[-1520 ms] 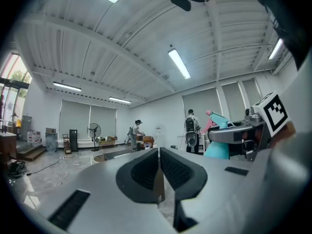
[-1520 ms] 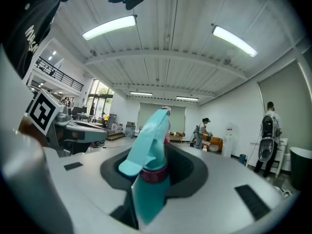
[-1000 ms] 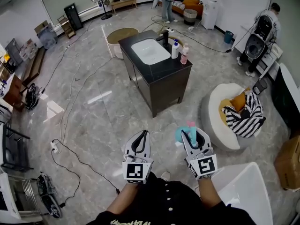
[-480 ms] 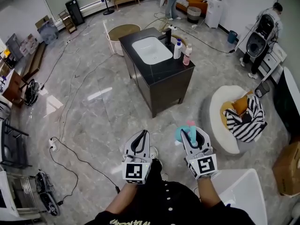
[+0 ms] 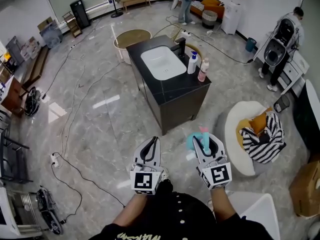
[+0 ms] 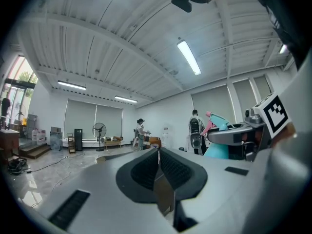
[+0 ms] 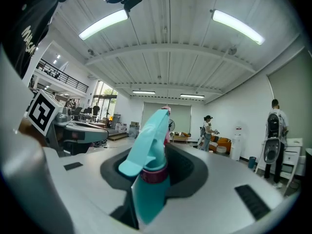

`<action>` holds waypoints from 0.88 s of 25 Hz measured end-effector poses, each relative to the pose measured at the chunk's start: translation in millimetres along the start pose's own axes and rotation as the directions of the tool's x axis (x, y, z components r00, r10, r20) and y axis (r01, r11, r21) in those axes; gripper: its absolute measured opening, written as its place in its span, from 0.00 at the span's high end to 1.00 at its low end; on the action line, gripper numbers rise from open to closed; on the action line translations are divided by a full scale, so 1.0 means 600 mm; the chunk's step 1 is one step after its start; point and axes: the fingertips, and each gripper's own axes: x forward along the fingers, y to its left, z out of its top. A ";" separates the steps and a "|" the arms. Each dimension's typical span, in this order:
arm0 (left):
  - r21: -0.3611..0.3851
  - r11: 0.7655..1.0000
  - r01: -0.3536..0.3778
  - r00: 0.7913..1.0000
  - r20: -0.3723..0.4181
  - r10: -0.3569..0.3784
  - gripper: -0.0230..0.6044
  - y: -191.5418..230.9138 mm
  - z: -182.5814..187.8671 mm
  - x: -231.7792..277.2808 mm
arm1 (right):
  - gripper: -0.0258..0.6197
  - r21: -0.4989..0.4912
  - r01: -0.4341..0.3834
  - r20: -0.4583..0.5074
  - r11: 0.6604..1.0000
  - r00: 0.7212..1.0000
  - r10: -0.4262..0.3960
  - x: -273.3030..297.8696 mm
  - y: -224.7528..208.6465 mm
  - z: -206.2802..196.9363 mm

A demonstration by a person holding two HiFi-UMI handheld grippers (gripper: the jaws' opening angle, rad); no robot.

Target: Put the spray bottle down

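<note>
The right tool (image 5: 205,143) is clamped on the teal spray bottle (image 5: 195,142), its jaws partway apart around it and the pink-tipped trigger head sticking up between them. The bottle is carried in the air above the grey floor (image 5: 100,124), well short of the dark sink surface (image 5: 182,86). Beside it, the left tool (image 5: 151,145) has its jaws pressed together with nothing between them.
</note>
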 end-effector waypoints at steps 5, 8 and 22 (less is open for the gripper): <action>-0.001 1.000 -0.002 1.000 -0.005 0.002 0.93 0.036 0.010 0.064 | 0.77 0.002 -0.007 0.001 1.000 1.000 0.007 0.068 -0.029 0.007; 0.003 1.000 0.003 1.000 -0.006 -0.003 0.93 0.056 0.012 0.099 | 0.77 0.002 -0.006 0.003 1.000 1.000 0.006 0.107 -0.044 0.007; 0.009 1.000 0.011 1.000 0.008 -0.011 0.93 0.158 0.010 0.215 | 0.77 -0.005 0.011 0.000 1.000 1.000 -0.011 0.264 -0.080 -0.004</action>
